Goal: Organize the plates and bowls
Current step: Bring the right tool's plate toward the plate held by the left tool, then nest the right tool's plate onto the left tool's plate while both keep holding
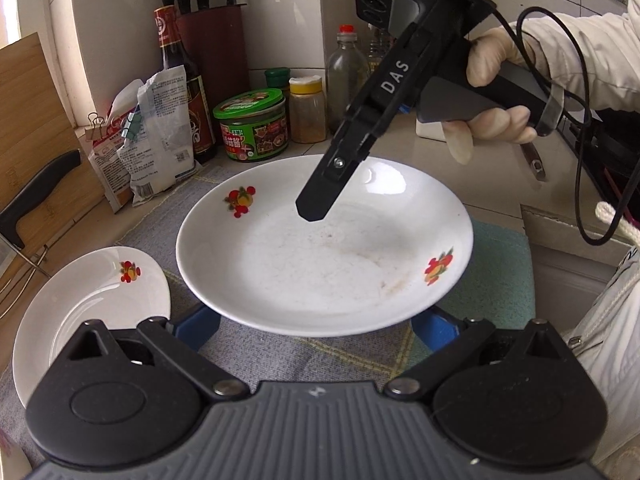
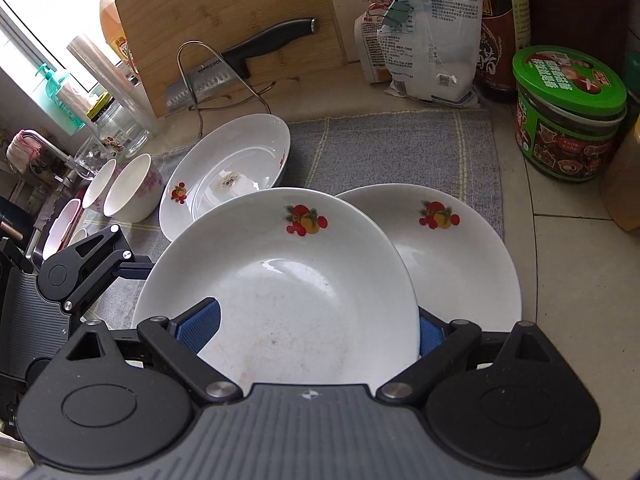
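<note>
A white plate with fruit prints (image 1: 324, 248) sits in front of my left gripper (image 1: 316, 326), above the grey mat; the jaws stand wide under its near rim, not gripping. My right gripper (image 1: 316, 212) hovers over that plate's far side, seen side-on. In the right wrist view my right gripper (image 2: 318, 326) is open around the near part of the front plate (image 2: 280, 280), which overlaps a second plate (image 2: 460, 256). A third plate (image 2: 228, 172) lies behind, tilted. The left gripper (image 2: 132, 270) reaches the front plate's left rim. Another plate (image 1: 88, 304) lies left.
White bowls (image 2: 128, 188) stand at the left by the sink. A cutting board (image 2: 224, 20) with a knife (image 2: 240, 64), bags (image 2: 432, 32), a sauce bottle (image 1: 188, 80), a green-lidded jar (image 2: 568, 116) and spice jars (image 1: 306, 108) line the back of the counter.
</note>
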### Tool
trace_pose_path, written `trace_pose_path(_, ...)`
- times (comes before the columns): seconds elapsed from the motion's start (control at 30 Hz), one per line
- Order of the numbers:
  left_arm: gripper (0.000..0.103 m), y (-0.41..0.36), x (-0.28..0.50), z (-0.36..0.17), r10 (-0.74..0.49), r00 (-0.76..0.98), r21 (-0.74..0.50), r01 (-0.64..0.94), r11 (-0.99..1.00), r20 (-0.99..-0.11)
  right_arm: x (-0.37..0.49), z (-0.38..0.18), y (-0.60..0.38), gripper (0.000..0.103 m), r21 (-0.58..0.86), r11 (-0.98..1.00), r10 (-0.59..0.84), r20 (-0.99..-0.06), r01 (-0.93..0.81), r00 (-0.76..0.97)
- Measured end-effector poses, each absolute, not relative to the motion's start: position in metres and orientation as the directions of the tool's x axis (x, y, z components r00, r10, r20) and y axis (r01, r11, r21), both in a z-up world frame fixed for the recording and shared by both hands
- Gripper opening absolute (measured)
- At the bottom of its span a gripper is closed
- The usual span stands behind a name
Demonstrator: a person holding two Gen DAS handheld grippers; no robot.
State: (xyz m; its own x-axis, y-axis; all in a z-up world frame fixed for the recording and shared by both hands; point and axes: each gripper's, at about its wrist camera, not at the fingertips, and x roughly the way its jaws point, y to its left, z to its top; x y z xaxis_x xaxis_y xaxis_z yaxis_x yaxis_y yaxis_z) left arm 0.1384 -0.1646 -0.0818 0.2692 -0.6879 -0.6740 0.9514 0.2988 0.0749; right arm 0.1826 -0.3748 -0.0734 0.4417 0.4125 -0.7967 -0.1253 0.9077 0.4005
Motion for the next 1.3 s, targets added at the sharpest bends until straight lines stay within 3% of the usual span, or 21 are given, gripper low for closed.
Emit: trace_pose_path(1.3,0.101,-0.198,0.165,-0.097,-0.652,0.239,0.058,0.956,0.286,-0.719,0.181,-0.098,-0.412,0.099,0.434,0.900,0.409,-0.797,-0.050,0.444)
